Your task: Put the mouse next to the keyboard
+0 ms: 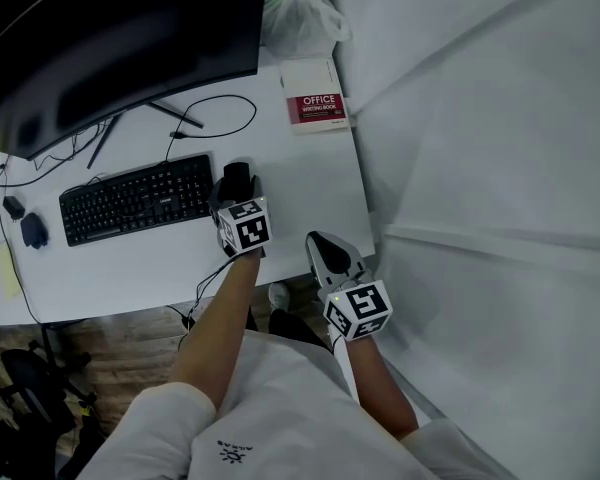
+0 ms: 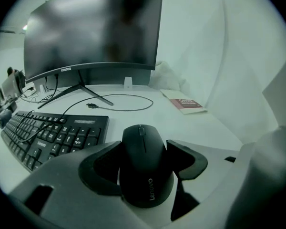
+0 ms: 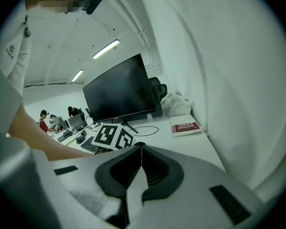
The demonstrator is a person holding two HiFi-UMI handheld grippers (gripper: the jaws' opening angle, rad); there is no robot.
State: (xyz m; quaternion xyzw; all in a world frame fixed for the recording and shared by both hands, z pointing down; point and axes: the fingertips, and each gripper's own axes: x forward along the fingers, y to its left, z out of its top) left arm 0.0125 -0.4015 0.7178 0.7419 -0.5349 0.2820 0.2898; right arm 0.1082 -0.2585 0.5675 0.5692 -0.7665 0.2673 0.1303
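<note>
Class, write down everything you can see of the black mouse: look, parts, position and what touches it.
The mouse is a matte black, plastic-looking, rounded shell with a scroll wheel between two buttons and grey Lenovo lettering on its back. It sits upright, nose toward the monitor, between the jaws of the left hand-held gripper, which press its sides, just right of the keyboard. Whether it touches the desk is unclear.

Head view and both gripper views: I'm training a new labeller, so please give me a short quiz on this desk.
1. True or false: the right gripper has its jaws together, with nothing between them.
2. What stands between the jaws of the left gripper? A) mouse B) book C) cable
3. In the head view, the mouse lies off the ____ end of the keyboard.
Key: 1 true; 2 A; 3 right.
</note>
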